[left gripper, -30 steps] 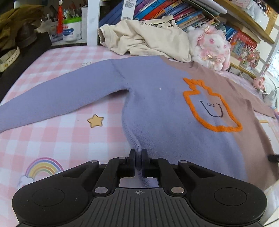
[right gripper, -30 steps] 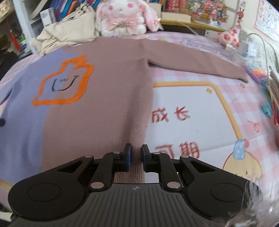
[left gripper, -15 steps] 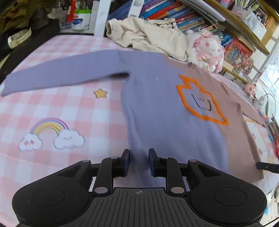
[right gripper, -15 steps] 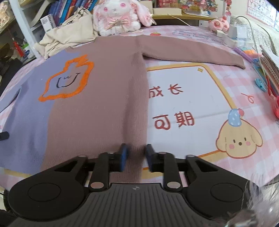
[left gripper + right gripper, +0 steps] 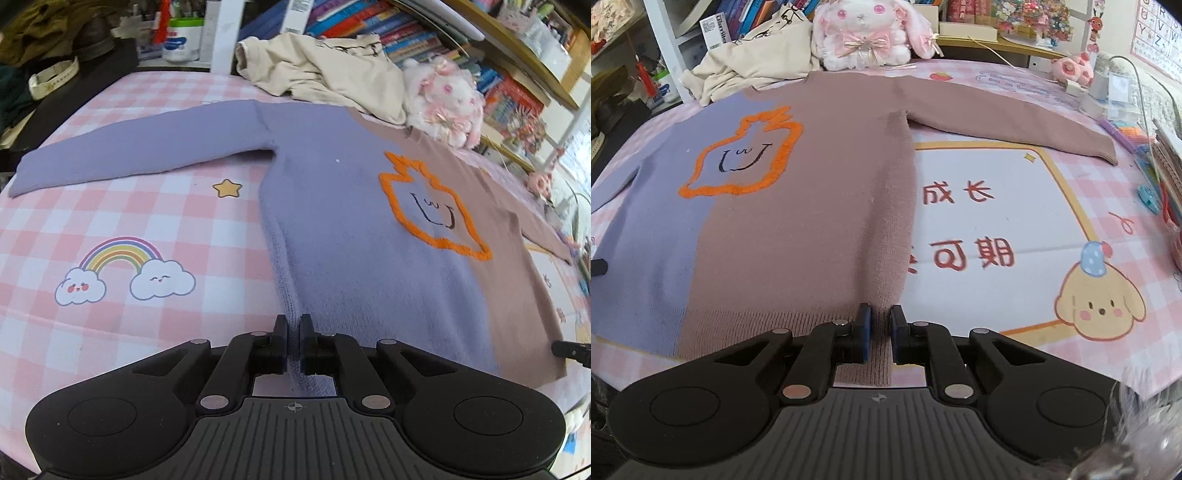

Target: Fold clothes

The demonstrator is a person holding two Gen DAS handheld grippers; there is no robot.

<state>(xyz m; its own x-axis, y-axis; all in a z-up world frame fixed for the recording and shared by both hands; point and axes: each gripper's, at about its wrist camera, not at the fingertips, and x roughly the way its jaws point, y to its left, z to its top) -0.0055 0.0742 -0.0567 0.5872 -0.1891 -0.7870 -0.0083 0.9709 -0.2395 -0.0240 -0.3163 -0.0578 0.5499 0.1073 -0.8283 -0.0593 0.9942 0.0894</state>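
A sweater, half purple and half brown (image 5: 351, 229) with an orange outlined face, lies flat with both sleeves spread on a pink checked cloth. My left gripper (image 5: 293, 332) is shut on the purple bottom hem corner. In the right wrist view the same sweater (image 5: 798, 221) shows, and my right gripper (image 5: 879, 325) is shut on the brown bottom hem corner. The right gripper's tip shows at the far right of the left wrist view (image 5: 570, 350).
A cream garment (image 5: 332, 74) and a pink plush rabbit (image 5: 864, 33) lie beyond the collar. Bookshelves stand behind. Small items and a cable (image 5: 1152, 122) crowd the right edge. The table's front edge is just under both grippers.
Both grippers opened briefly and pulled back toward the hem, then closed again on the bottom hem corners. The sweater body looks smoother and flatter.
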